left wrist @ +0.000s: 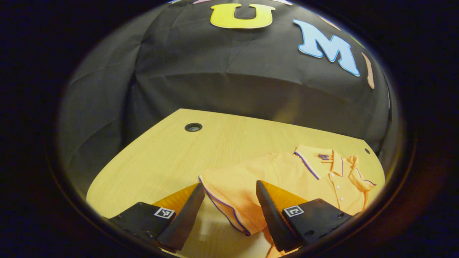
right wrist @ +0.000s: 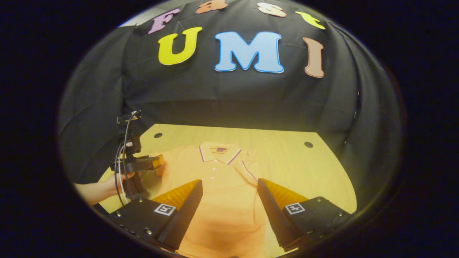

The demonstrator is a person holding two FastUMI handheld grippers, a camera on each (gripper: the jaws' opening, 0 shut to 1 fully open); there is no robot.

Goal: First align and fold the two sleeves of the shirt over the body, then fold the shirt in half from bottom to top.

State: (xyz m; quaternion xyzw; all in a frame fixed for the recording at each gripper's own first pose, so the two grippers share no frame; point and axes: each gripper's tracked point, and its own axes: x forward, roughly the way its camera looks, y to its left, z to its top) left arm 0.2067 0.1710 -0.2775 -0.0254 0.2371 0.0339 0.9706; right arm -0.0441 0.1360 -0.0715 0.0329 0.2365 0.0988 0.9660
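Orange polo shirt [right wrist: 218,186] lies flat on the wooden table [right wrist: 294,161]; right gripper [right wrist: 229,186] gapes above it, left gripper [left wrist: 227,188] gapes over the sleeve [left wrist: 226,193] at 6 o'clock

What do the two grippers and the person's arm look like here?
Each gripper, left and right, has black wedge jaws carrying square black-and-white markers. In the right gripper view, the left one trails looping cables, held in a bare hand, no sleeve visible.
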